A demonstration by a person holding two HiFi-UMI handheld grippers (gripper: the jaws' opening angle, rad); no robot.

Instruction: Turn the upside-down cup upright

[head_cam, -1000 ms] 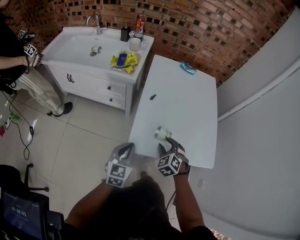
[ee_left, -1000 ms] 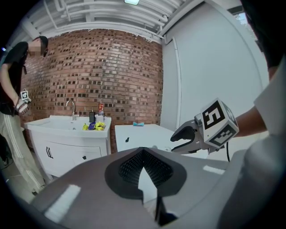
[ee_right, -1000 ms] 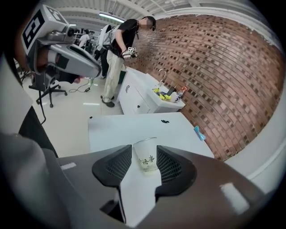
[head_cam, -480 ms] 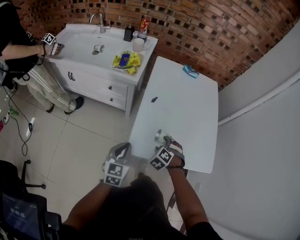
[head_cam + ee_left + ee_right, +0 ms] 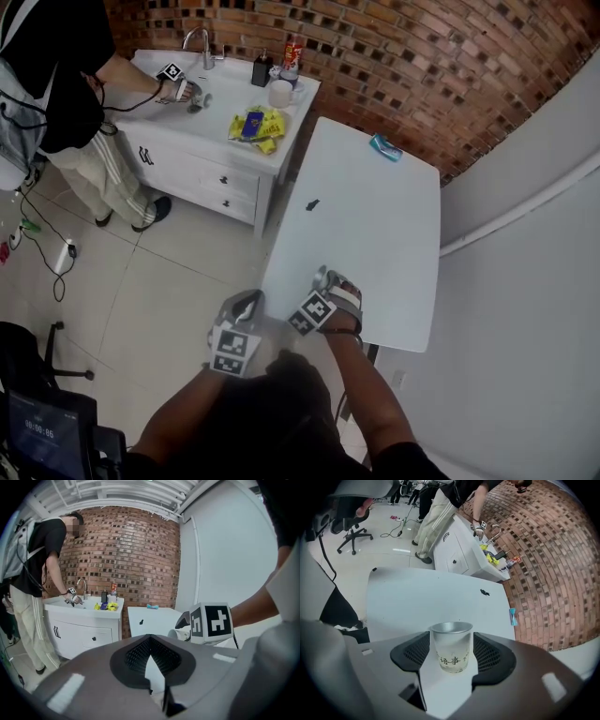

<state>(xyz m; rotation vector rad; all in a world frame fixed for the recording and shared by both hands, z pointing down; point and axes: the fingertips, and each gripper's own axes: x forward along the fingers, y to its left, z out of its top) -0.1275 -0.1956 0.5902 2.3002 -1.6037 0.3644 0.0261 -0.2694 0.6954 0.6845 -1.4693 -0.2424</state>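
The right gripper's [image 5: 451, 638] jaws stand wide, loose around the upright cup [image 5: 451, 654] between them. The left gripper [image 5: 150, 638] is clenched, tips together.

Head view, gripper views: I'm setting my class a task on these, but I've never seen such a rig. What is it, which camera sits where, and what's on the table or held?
There is no robot: a person holds a two-jaw gripper in each hand. The head view comes from a camera on their head, looking down at a white table. Each gripper view comes from a camera riding on that gripper, looking along its jaws. The left gripper is shut and empty. The right gripper is open; a frosted cup stands mouth up on the table between its jaws, not squeezed. Farther along lie a small dark object and a blue one. Nothing is held.
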